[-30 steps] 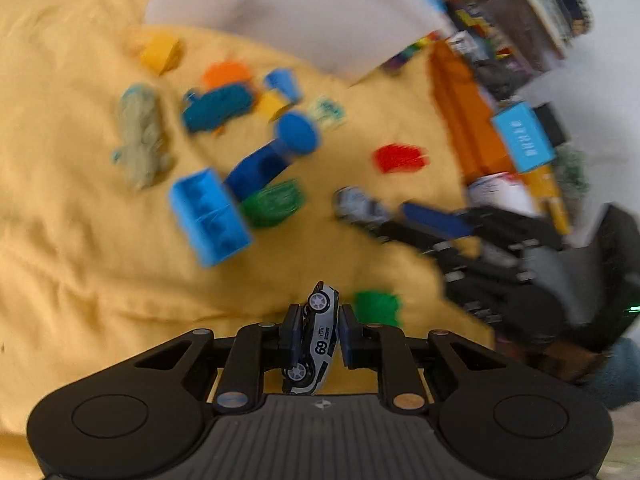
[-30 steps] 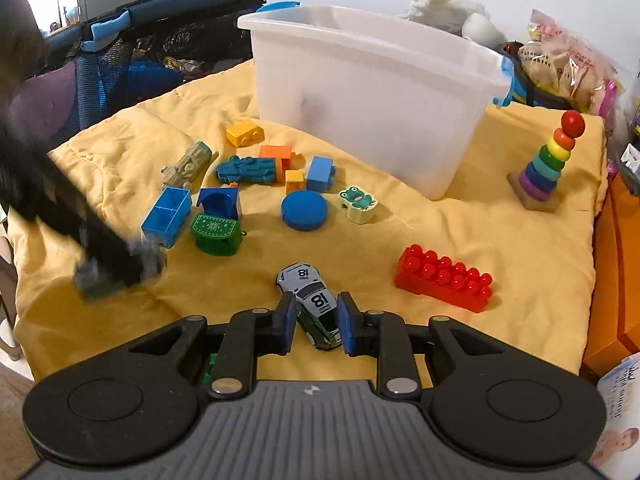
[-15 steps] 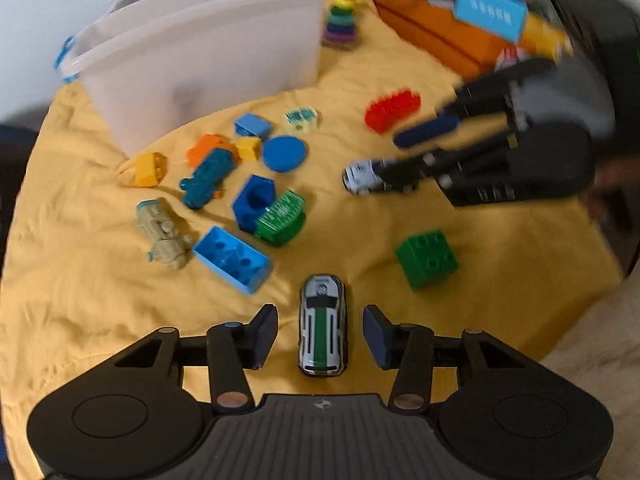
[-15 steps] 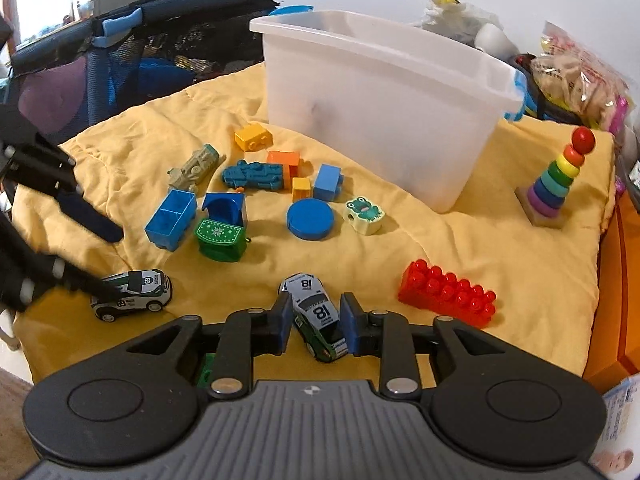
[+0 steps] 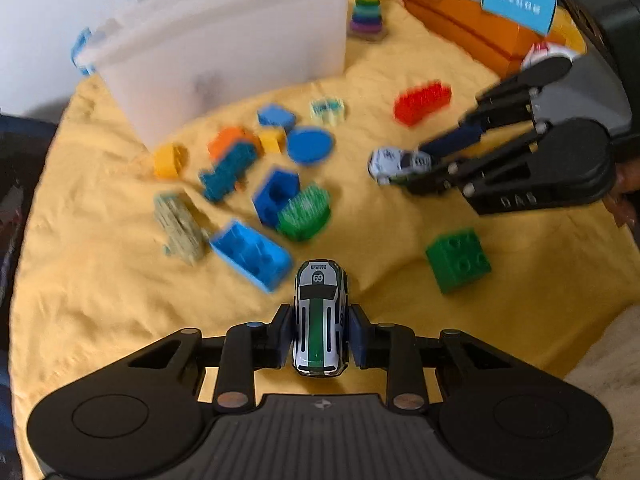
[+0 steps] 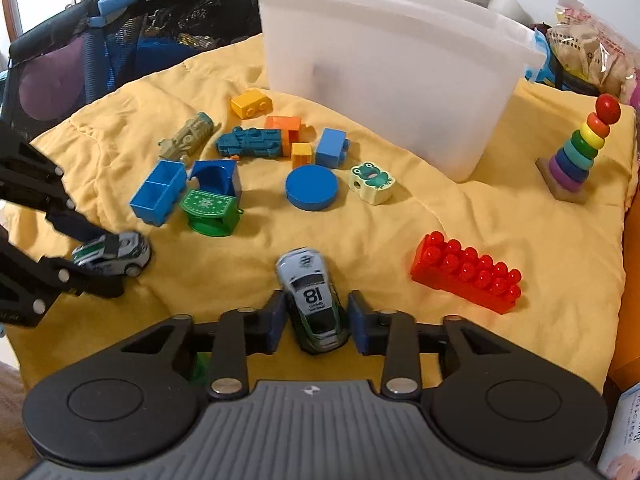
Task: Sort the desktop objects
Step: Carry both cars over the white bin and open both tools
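Left claw (image 5: 320, 338) grips the number-69 toy car (image 5: 320, 316) (green-striped) over the yellow blanket (image 5: 100, 280).

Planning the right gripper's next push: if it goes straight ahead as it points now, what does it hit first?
Beyond the number 18 car between the right gripper fingers, bare yellow blanket, then probably the blue disc; depth is unclear.

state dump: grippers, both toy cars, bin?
left gripper: shut on number 69 car
number 69 car: gripped, pointing forward
right gripper: jaws beside number 18 car, small gaps
number 18 car: on yellow blanket, angled
white bin: upright, lidless, contents unseen
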The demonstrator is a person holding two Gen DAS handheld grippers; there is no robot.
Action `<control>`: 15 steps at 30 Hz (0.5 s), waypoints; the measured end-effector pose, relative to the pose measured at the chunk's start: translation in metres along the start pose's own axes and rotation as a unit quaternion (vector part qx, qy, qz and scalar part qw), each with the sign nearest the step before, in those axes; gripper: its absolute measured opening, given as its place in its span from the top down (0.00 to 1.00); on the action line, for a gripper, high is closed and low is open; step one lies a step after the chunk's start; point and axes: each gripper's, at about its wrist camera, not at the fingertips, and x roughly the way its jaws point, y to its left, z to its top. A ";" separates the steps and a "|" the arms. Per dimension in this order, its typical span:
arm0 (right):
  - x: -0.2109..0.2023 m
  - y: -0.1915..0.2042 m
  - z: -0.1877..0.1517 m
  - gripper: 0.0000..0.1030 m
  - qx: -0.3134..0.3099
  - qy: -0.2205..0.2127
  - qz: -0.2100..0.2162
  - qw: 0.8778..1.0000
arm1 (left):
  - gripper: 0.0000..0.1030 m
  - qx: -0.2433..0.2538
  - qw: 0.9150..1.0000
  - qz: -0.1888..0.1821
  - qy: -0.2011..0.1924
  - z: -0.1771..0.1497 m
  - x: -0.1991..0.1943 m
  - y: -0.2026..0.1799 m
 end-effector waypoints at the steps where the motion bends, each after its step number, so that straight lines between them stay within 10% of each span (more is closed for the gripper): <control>1: -0.002 0.000 0.002 0.68 0.000 -0.001 0.000 1.000 | 0.68 0.000 1.000 0.010 -0.011 0.005 -0.005 0.002; 15: -0.077 -0.021 0.109 0.68 -0.013 -0.156 -0.073 0.985 | 0.68 0.020 0.975 0.111 -0.190 0.144 -0.070 0.053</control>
